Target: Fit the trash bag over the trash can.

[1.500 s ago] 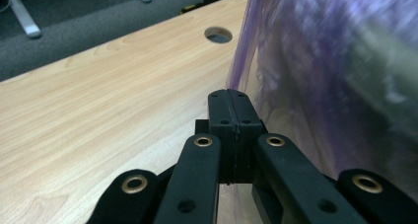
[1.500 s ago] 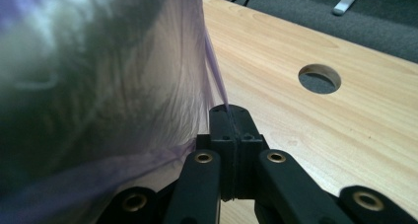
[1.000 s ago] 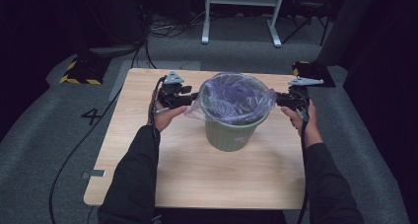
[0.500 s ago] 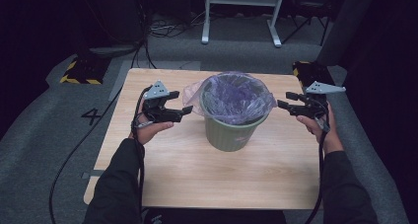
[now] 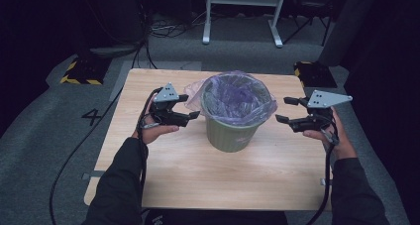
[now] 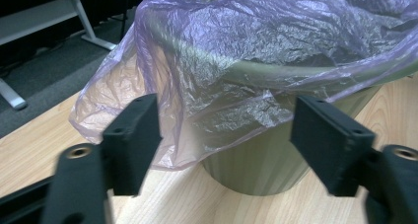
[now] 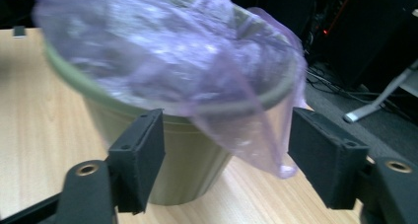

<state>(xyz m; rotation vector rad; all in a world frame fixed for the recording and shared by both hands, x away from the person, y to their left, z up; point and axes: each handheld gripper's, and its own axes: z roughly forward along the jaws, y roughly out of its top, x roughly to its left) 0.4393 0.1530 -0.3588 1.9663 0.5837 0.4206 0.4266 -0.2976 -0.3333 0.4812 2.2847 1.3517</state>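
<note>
Both tools had drawn back from the bin (image 5: 234, 121) at mid-worktop (image 5: 208, 175), left tool (image 5: 185, 108) and right tool (image 5: 287, 110) released, since I judged its purple liner (image 5: 237, 93) seated over the rim.

The bag (image 6: 256, 61) hides the bin's (image 6: 261, 165) inside and rim.

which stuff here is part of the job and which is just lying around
Part of the job:
- green bin
- purple bag lining it
- left gripper, open
- right gripper, open

Just lying around:
- white frame on the floor
- black and yellow striped block
- floor cables
</note>
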